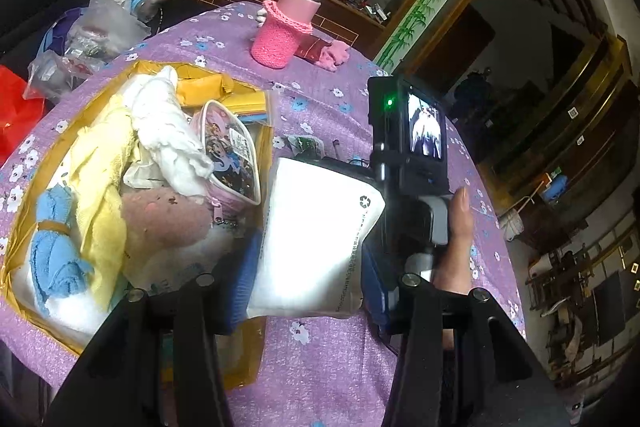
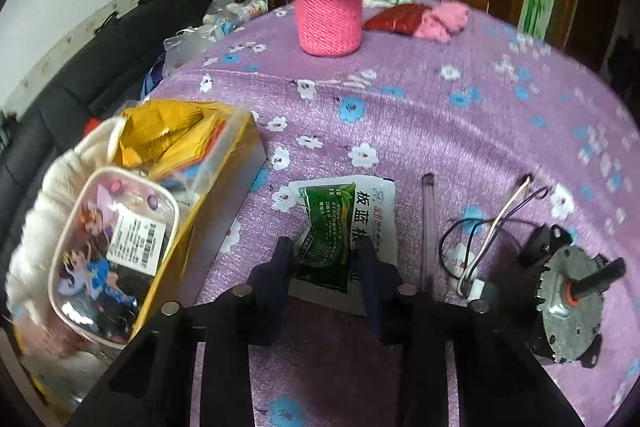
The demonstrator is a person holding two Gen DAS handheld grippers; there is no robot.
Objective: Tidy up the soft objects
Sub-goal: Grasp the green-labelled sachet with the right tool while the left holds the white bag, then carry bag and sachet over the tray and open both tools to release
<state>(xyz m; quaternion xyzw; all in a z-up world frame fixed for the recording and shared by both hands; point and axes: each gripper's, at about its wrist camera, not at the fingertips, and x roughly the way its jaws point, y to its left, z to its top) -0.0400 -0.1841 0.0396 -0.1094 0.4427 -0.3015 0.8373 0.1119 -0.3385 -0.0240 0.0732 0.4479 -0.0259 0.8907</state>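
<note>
1. We keep soft cloths piled in the yellow box (image 1: 256,99)
2. Our left gripper (image 1: 308,243) clamps a white pouch (image 1: 316,239) beside it, ready to drop in
3. Our right gripper (image 2: 324,255) straddles the green sachet (image 2: 332,227), jaws narrow, grip unclear

White pouch (image 1: 316,239) btwn L gripper (image 1: 308,259) fingers (image 1: 244,267)

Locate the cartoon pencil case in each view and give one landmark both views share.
Left wrist: cartoon pencil case stands centre-left, inside the yellow box.
Right wrist: lower left, atop the box contents.
Shared landmark: pink knitted bottle at the table's far side.
</note>
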